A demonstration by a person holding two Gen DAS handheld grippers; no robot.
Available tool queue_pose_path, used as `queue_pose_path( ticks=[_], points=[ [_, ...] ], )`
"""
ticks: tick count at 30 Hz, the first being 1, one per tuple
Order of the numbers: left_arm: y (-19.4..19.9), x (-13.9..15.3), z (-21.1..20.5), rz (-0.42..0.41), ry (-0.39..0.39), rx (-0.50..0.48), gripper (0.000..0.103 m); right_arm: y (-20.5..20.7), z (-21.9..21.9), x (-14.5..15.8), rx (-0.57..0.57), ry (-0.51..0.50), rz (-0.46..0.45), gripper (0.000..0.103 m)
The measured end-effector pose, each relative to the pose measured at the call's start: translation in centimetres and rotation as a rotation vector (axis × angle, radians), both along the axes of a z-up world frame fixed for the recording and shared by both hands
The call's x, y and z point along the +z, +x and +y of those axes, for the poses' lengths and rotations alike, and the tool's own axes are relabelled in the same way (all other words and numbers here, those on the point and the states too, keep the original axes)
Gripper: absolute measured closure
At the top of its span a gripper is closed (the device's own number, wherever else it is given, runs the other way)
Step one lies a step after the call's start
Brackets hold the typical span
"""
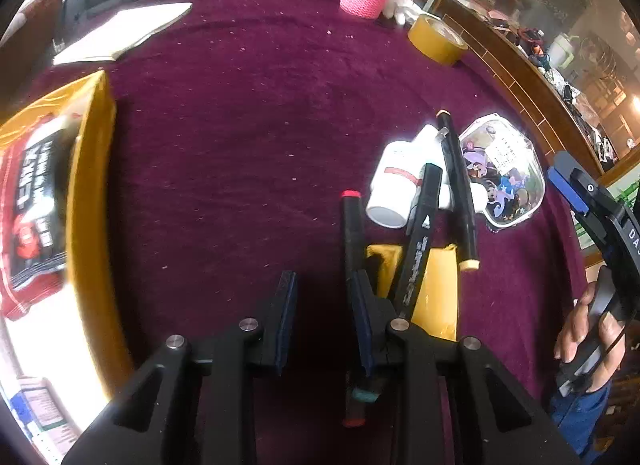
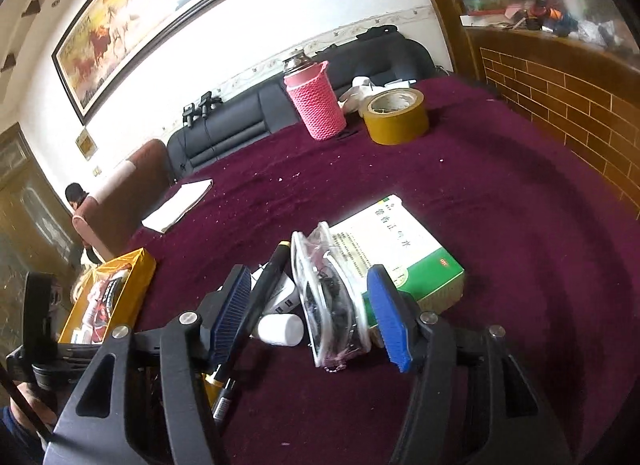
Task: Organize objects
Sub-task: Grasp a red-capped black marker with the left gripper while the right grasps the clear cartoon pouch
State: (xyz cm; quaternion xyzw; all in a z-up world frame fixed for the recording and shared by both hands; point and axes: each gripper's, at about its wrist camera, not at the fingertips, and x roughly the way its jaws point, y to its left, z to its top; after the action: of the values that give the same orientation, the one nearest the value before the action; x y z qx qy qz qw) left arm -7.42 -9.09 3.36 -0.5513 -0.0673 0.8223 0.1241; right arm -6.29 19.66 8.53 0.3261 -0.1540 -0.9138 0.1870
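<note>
- My left gripper (image 1: 324, 317) hangs over the maroon cloth table (image 1: 240, 125), its jaws narrow with nothing between them.
- My right gripper (image 2: 312, 317) stands open around the clear plastic pouch (image 2: 336, 301), pads not pressing.
- The pouch lies between a white bottle (image 2: 280, 329) and a green-and-white box (image 2: 404, 253).
- A yellow tray (image 1: 92, 201) sits well apart, at the table's left.

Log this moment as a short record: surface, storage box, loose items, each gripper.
surface: dark red cloth
storage box: yellow box at one edge, snack packet inside
loose items: white bottle, black markers, clear pouch piled together; green box behind the pouch
far end: pink holder, tape roll
left gripper: jaws narrowly apart, nothing between
right gripper: open, pouch between the jaws, not pressed
</note>
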Motion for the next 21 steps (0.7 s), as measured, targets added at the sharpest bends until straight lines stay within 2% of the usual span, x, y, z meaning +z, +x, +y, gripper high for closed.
queue_pose_path(
  ticks=[5,10,12,13,18,21],
  points=[
    [-0.6,-0.3,1.4,0.003,-0.005,-0.021,0.079,-0.6,0.2,-0.2,0.005,-0.021,0.005,0.044],
    [-0.2,-0.6,2.3,0.029,-0.091,-0.042,0.080,-0.9,0.4,-0.5,0.006,-0.018,-0.006,0.044],
    [0.5,-0.6,2.5,0.041,-0.115,-0.053,0.091,-1.0,0.5,-0.6,-0.002,-0.015,-0.006,0.044],
    [1.2,-0.7,2.5,0.053,-0.132,-0.060,0.091,-1.1,0.4,-0.6,-0.003,-0.009,-0.005,0.044],
    [3.3,-0.6,2.0,0.086,-0.130,-0.058,0.091,-2.3,-0.9,-1.6,0.007,0.071,-0.031,0.044],
    [3.5,-0.7,1.7,0.096,-0.111,-0.044,0.091,-2.4,-2.3,-1.9,0.037,0.142,0.007,0.045]
  ],
)
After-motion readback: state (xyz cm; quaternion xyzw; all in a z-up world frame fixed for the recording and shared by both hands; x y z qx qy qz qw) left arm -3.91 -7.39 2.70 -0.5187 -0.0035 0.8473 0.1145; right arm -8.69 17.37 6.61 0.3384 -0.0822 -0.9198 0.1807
